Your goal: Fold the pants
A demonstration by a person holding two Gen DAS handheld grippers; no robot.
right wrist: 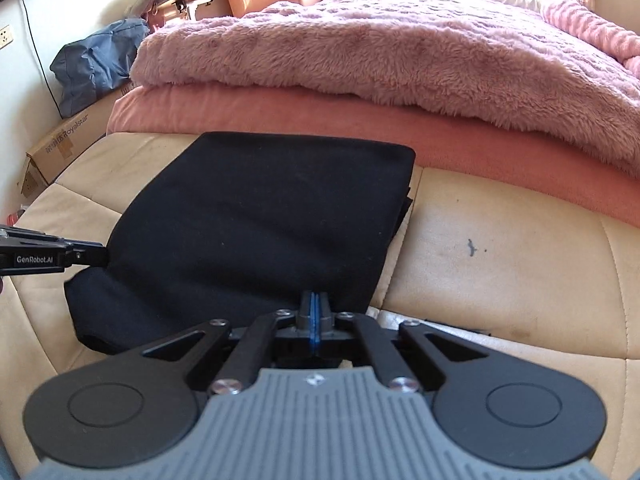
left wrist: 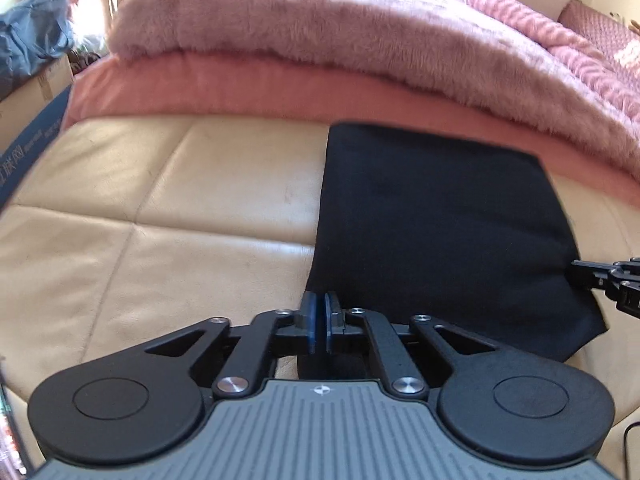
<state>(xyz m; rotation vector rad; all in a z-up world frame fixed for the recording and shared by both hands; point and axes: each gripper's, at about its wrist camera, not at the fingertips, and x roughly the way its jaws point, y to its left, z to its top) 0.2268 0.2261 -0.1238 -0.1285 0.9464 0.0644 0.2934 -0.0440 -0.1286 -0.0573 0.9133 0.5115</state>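
The black pants (left wrist: 436, 220) lie folded into a thick rectangle on a beige leather cushion (left wrist: 160, 208). My left gripper (left wrist: 321, 320) sits at the near left edge of the pants. Its blue pads are almost together, with the dark cloth edge pinched between them. In the right wrist view the left gripper (right wrist: 105, 257) meets the left edge of the pants (right wrist: 260, 220), where the cloth creases. My right gripper (right wrist: 314, 310) is shut on the near right edge of the pants, blue pads pressed tight. The right gripper (left wrist: 576, 271) also shows against the cloth's right edge.
A fluffy pink blanket (right wrist: 380, 52) lies over a salmon pad (right wrist: 280, 116) just behind the pants. A cardboard box (right wrist: 60, 144) with a blue bag (right wrist: 96, 64) on it stands at the left. Bare beige cushion (right wrist: 500, 260) extends to the right.
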